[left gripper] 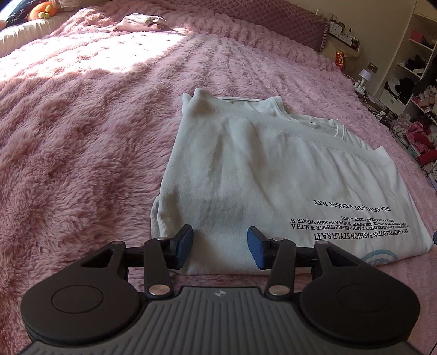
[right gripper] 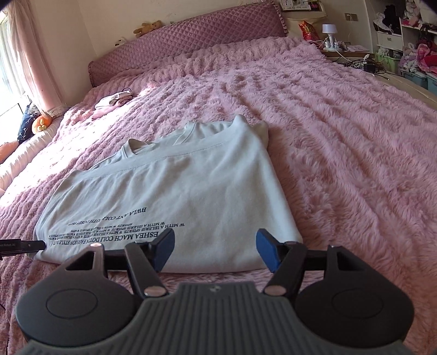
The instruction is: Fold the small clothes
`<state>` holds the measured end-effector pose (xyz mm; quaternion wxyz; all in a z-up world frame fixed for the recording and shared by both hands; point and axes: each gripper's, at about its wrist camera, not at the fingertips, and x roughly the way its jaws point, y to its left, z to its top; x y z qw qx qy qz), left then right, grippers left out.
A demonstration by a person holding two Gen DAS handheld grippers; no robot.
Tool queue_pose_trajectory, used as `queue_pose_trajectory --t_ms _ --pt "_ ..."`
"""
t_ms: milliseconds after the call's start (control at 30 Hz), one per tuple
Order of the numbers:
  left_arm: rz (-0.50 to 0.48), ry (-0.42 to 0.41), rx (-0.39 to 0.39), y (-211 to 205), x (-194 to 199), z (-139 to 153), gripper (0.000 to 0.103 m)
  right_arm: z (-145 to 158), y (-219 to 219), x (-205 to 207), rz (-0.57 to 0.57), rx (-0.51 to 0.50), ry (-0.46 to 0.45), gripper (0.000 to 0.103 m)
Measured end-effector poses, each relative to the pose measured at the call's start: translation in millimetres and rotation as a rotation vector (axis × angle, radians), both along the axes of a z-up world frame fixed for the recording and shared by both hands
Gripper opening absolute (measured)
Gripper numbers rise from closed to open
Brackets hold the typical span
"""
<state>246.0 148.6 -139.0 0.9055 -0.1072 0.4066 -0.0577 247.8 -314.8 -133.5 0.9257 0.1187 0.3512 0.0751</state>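
Note:
A white T-shirt (left gripper: 259, 180) with black printed lettering lies partly folded on the pink fluffy bed cover; it also shows in the right wrist view (right gripper: 191, 191). Its sides are folded in and the collar points away from me. My left gripper (left gripper: 220, 247) is open, its blue pads over the near left hem of the shirt. My right gripper (right gripper: 215, 251) is open over the near right hem. Neither holds anything. The tip of the left gripper (right gripper: 24, 245) shows at the left edge of the right wrist view.
A small pile of folded pink and white clothes (left gripper: 142, 23) lies far up the bed, also in the right wrist view (right gripper: 114, 101). The purple headboard (right gripper: 191, 35) is at the back. A nightstand with a lamp (right gripper: 329, 32) and cluttered shelves (left gripper: 409, 82) stand to the right.

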Motion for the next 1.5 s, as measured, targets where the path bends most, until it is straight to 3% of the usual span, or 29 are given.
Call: queue_pose_trajectory --t_ms 233,333,433,567,800,967,1067,1200,1367,1500 --pt "-0.008 -0.017 -0.040 6 -8 10 0.060 35 69 -18 0.163 -0.025 -0.054 0.069" --pt "0.012 -0.006 -0.126 22 -10 18 0.071 44 104 -24 0.236 -0.043 -0.089 0.069" --pt "0.039 -0.004 -0.199 41 -8 24 0.071 48 138 -29 0.296 -0.059 -0.127 0.071" --pt "0.086 -0.012 -0.229 63 0 27 0.073 43 185 -32 0.364 -0.100 -0.145 0.071" --pt "0.089 0.042 -0.371 93 32 6 0.074 19 258 -35 0.486 -0.230 -0.173 0.071" --pt "0.112 0.058 -0.427 100 53 -13 0.074 9 271 -24 0.482 -0.316 -0.224 0.071" --pt "0.112 0.057 -0.428 100 62 -17 0.074 13 263 12 0.419 -0.363 -0.270 0.071" --pt "0.097 0.040 -0.416 96 67 -17 0.074 19 246 99 0.293 -0.422 -0.270 0.071" --pt "0.072 0.027 -0.390 91 67 -19 0.074 12 222 211 0.124 -0.456 -0.176 0.071" --pt "0.057 0.022 -0.387 89 67 -19 0.074 -5 221 269 0.098 -0.592 -0.123 0.071"
